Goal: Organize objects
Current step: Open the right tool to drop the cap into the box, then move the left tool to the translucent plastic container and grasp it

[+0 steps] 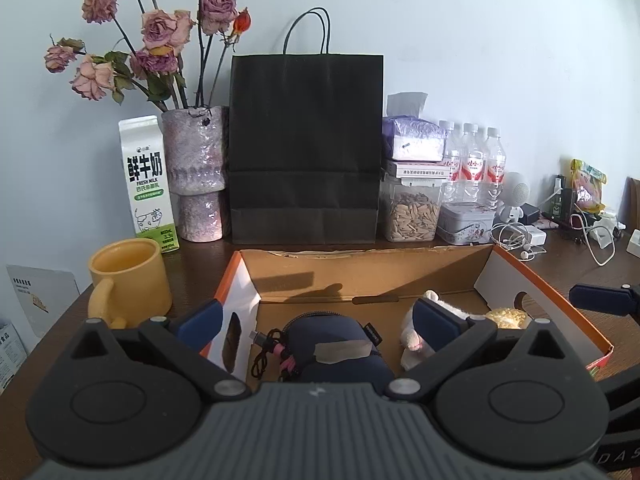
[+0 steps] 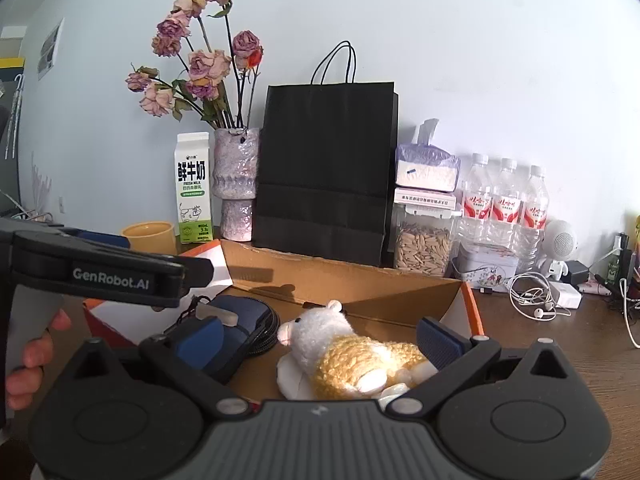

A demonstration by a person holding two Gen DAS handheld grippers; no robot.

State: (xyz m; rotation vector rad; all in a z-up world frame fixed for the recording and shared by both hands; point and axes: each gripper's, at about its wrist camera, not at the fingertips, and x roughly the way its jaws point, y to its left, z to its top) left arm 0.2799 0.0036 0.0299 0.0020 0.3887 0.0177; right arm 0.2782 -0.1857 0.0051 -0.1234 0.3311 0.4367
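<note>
An open cardboard box (image 1: pixel 360 258) with an orange rim sits on the brown table. Inside lie a navy zip pouch (image 1: pixel 336 344) with a strip of tape, tangled cables (image 1: pixel 268 344) beside it, and a white and yellow plush sheep (image 2: pixel 348 356). My left gripper (image 1: pixel 318 322) is open, its blue pads standing apart on either side of the pouch. My right gripper (image 2: pixel 320 338) is open too, and the sheep lies loose between its fingers. The pouch (image 2: pixel 240 320) is left of the sheep. A hand (image 2: pixel 32 360) holds the left gripper's body at the left edge of the right wrist view.
Behind the box stand a black paper bag (image 1: pixel 306 148), a vase of dried roses (image 1: pixel 196 168), a milk carton (image 1: pixel 146 184), a seed jar (image 1: pixel 412 212), a tin (image 1: pixel 466 222) and water bottles (image 1: pixel 474 160). A yellow mug (image 1: pixel 128 280) is left of the box; earphones and chargers (image 1: pixel 516 240) lie right.
</note>
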